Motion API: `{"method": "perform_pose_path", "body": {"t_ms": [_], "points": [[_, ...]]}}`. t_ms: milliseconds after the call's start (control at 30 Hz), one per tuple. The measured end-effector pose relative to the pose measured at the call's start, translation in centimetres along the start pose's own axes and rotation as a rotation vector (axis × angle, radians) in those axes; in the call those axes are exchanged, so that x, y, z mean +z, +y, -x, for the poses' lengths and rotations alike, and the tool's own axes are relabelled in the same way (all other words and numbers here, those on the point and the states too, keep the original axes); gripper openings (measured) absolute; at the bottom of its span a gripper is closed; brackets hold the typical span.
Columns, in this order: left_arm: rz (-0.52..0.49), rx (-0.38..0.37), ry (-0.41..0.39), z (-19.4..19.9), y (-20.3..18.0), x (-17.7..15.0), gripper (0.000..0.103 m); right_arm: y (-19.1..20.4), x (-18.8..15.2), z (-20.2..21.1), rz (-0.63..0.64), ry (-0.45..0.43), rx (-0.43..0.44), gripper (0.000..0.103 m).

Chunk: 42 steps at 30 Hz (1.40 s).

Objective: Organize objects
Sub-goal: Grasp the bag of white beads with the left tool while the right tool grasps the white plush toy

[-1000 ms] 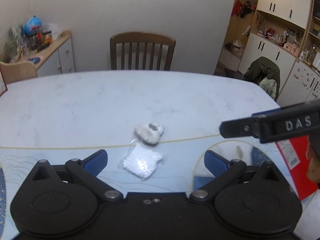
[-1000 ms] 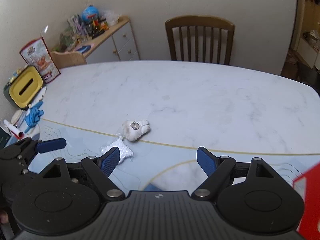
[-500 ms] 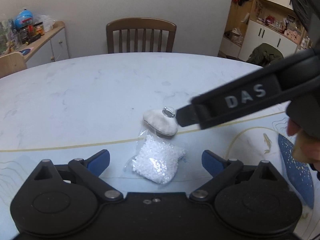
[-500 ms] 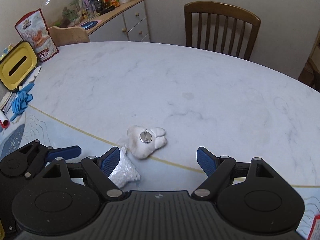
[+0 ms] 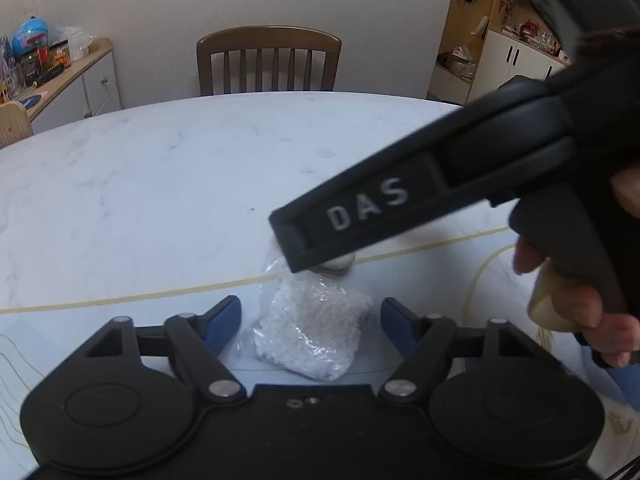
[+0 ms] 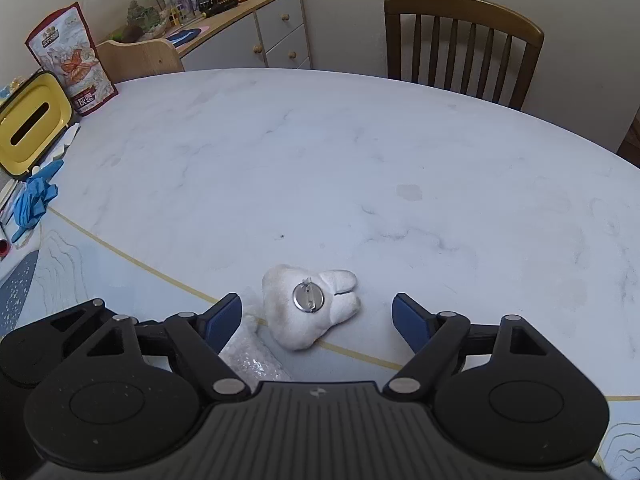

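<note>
A pale marbled surface point(image 6: 360, 152) with a thin gold curved line and blue patterned parts near its edge fills both views; behind it stand a brown slatted wooden chair point(image 6: 460, 40) against a plain wall and a grey sideboard point(image 6: 276, 28) crowded with jars and toys. At the surface's left edge sit a yellow-lidded box point(image 6: 32, 128), a red snack bag point(image 6: 72, 64) with print too small to read, and blue gloves point(image 6: 34, 200). The right tongs point(image 6: 316, 316) stand wide open, empty, over a white plush brooch point(image 6: 308, 304) lying pin-back up. The left tongs point(image 5: 310, 320) are likewise spread wide, holding nothing, around a clear bag of white beads point(image 5: 308, 332) just beside the brooch. The right tool's arm reads "DAS".
</note>
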State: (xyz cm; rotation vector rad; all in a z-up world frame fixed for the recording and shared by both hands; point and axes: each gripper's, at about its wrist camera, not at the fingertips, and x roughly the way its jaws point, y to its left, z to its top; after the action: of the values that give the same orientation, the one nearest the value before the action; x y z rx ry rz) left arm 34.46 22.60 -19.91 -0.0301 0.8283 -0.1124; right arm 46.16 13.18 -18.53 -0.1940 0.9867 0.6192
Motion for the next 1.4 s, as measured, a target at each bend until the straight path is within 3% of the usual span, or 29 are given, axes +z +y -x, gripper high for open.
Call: {"method": "perform_pose_path", "body": {"t_ms": [167, 433, 767, 833, 1200, 1400], "points": [[-0.004, 0.01, -0.007, 0.4, -0.2, -0.3, 0.063, 0.4, 0.2, -0.9, 0.008, 0.007, 0.011, 0.079], [0.002, 0.036, -0.003, 0.7, -0.3, -0.3, 0.054, 0.6, 0.1, -1.3, 0.001, 0.008, 0.018, 0.059], [0.016, 0.038, 0.005, 0.8, -0.3, 0.1, 0.042, 0.6, -0.1, 0.0, -0.036, -0.013, 0.041, 0.045], [0.017, 0.034, 0.006, 0.9, -0.3, 0.1, 0.039, 0.2, -0.1, 0.5, -0.057, -0.02, 0.041, 0.037], [0.046, 0.022, 0.019, 2.3, -0.8, -1.0, 0.035, -0.2, -0.9, 1.2, -0.061, -0.016, 0.027, 0.038], [0.066, 0.025, 0.03, 3.1, -0.3, -2.0, 0.035, 0.6, -1.0, 0.1, -0.05, 0.011, 0.032, 0.049]]}}
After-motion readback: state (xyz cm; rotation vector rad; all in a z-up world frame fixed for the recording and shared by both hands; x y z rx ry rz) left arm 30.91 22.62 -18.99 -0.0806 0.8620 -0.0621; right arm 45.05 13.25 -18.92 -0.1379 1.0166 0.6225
